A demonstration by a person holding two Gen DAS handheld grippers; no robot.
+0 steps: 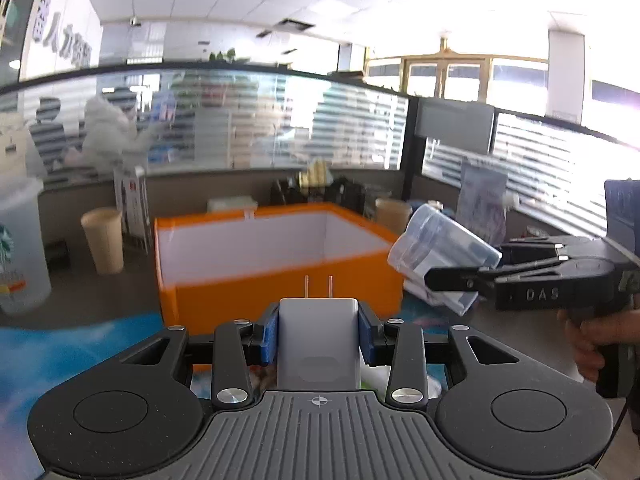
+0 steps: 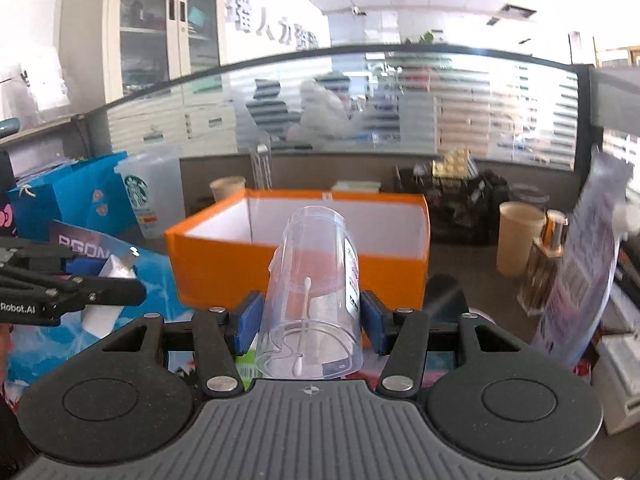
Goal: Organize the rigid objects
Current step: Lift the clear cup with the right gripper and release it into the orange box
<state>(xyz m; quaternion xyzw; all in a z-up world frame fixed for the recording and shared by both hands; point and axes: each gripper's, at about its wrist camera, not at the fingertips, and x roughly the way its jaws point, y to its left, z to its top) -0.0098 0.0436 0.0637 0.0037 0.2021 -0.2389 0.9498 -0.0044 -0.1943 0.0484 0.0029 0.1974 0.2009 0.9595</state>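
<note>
My left gripper (image 1: 318, 334) is shut on a white plug charger (image 1: 318, 344), prongs pointing forward, held just in front of the orange box (image 1: 280, 276). My right gripper (image 2: 310, 326) is shut on a clear plastic jar (image 2: 312, 292) with a cotton swab inside, also just before the orange box (image 2: 296, 272). In the left wrist view the right gripper (image 1: 452, 280) holds the jar (image 1: 440, 252) beside the box's right side. In the right wrist view the left gripper (image 2: 120, 288) shows at left with the charger (image 2: 108, 276). The box's white interior looks empty where visible.
A Starbucks cup (image 2: 148, 196) and blue gift bag (image 2: 72, 200) stand left of the box. Paper cups (image 1: 103, 240) (image 2: 518, 238) flank it. A perfume bottle (image 2: 548, 260) and plastic bag (image 2: 584, 264) stand at right. A glass partition (image 1: 280, 120) runs behind the desk.
</note>
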